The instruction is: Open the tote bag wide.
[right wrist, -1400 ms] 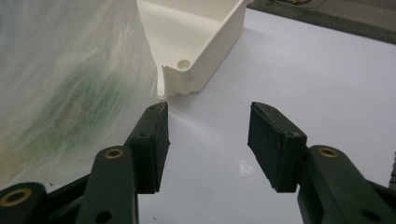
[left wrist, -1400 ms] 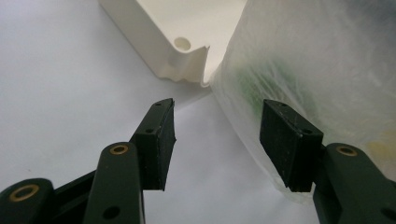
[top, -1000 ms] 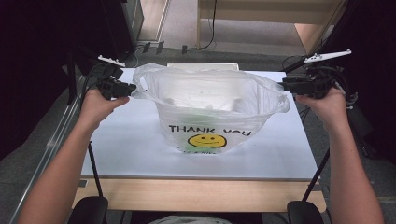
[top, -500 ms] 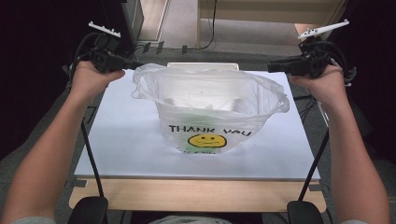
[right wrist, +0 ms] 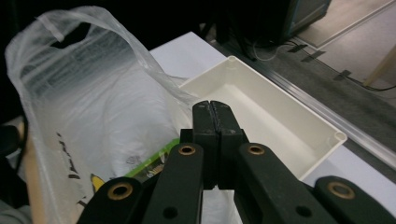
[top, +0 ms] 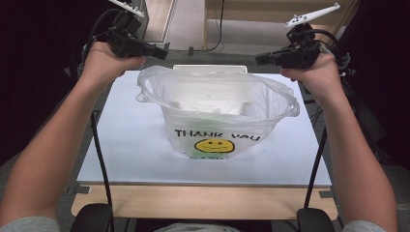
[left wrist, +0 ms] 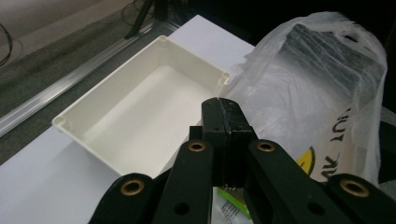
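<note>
The left gripper (top: 162,50) is held raised off the far-left corner of the white table top (top: 125,145), clear of the plastic bag (top: 217,111); bare table is seen to the left of the bag and toward the near edge. The bag stands upright at mid-table, mouth open, with "THANK YOU" and a smiley printed on its near face. A white tray (top: 210,68) lies just behind the bag at the far edge. The right gripper (top: 261,60) is held raised off the far-right corner, above the bag's right handle and apart from it. In the left gripper view the tray (left wrist: 140,102) is seen to be an empty rectangular box, and a green-printed packet (left wrist: 229,198) is glimpsed low beside the bag (left wrist: 303,93). In the right gripper view a green packet (right wrist: 154,163) is seen through the bag wall (right wrist: 93,102). The left jaws are pressed together with nothing between them; the right jaws have just been closing and now meet, nothing between them.
</note>
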Demonstrator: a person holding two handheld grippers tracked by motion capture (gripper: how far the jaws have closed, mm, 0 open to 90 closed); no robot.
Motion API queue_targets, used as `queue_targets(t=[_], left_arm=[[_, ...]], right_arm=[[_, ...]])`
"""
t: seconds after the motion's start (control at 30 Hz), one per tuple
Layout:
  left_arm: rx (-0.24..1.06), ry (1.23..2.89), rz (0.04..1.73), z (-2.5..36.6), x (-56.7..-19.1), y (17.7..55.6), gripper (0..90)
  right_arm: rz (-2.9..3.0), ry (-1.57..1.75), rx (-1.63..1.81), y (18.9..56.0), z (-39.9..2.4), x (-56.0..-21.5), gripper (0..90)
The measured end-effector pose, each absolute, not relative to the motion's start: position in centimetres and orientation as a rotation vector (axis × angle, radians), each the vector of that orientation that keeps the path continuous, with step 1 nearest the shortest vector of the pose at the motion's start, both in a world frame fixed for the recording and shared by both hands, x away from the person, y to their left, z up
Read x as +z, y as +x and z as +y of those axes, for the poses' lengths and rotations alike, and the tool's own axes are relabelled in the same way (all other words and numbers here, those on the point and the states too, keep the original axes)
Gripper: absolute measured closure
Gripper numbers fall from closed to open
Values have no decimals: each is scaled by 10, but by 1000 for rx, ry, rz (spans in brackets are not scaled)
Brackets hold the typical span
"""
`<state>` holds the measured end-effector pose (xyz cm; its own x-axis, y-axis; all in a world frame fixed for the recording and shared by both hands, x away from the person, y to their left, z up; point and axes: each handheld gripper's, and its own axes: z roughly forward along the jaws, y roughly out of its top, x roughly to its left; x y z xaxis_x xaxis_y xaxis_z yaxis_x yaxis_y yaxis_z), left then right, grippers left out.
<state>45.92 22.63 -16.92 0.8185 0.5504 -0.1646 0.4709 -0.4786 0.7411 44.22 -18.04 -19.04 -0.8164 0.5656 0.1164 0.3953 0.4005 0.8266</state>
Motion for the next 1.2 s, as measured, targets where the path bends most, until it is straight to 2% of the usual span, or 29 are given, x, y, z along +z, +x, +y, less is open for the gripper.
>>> queue_targets(t=[0.2, 0.43, 0.8, 1.2], left_arm=[[105, 2190, 691, 192, -162, 456, 900], [53, 2220, 670, 160, -175, 456, 898], [19, 2243, 667, 139, -187, 458, 899], [-10, 2339, 694, 127, -232, 463, 892]], right_arm=[[2493, 798, 1410, 442, -157, -185, 898], [2545, 803, 1326, 445, -135, -195, 886], [2554, 806, 1373, 444, -109, -199, 887], [2614, 867, 1309, 454, -103, -250, 882]])
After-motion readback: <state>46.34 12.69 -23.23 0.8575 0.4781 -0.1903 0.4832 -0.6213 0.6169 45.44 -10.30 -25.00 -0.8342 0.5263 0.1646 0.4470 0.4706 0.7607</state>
